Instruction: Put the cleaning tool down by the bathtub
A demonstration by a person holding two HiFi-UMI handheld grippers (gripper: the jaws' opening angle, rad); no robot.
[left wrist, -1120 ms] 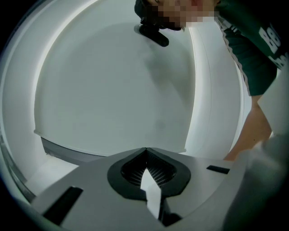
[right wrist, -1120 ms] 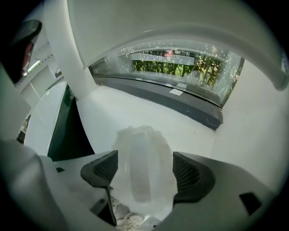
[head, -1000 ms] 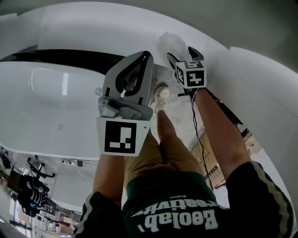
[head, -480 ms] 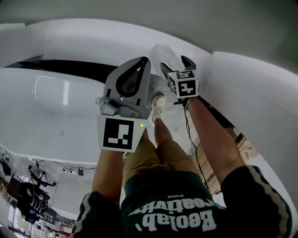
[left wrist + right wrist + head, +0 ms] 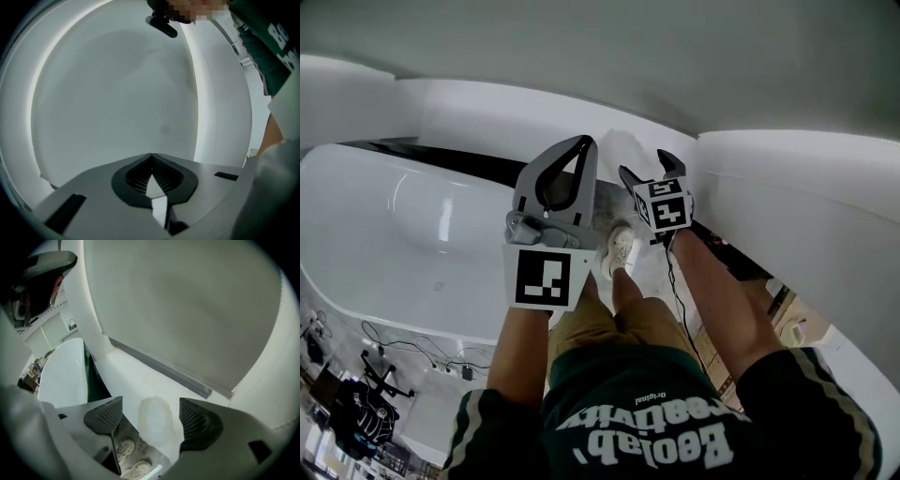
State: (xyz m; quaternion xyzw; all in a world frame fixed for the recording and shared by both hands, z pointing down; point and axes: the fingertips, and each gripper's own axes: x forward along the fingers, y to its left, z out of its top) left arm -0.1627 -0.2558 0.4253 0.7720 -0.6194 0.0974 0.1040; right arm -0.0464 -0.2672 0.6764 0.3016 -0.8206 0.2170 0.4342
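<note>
- Cleaning tool [image 5: 154, 420]: a pale, fuzzy-edged pad lying on the white ledge [image 5: 129, 376] beside the bathtub [image 5: 394, 216]. In the right gripper view it sits in the gap between the two fingers but beyond their tips. Its white-on-white outline is faint, and whether the fingers touch it cannot be told.
- Right gripper [image 5: 151, 414]: fingers spread well apart, clamping nothing.
- Left gripper [image 5: 151, 158]: fingers pressed together at the tips, nothing between them. Only a plain pale surface lies ahead of them.
- Head view: the cleaning tool [image 5: 619, 148] shows as a dim patch just past the right gripper [image 5: 645, 167] and beside the left gripper [image 5: 584, 142].
- Shoes [image 5: 125, 449]: seen below the right fingers, partly cut off by the gripper body.
</note>
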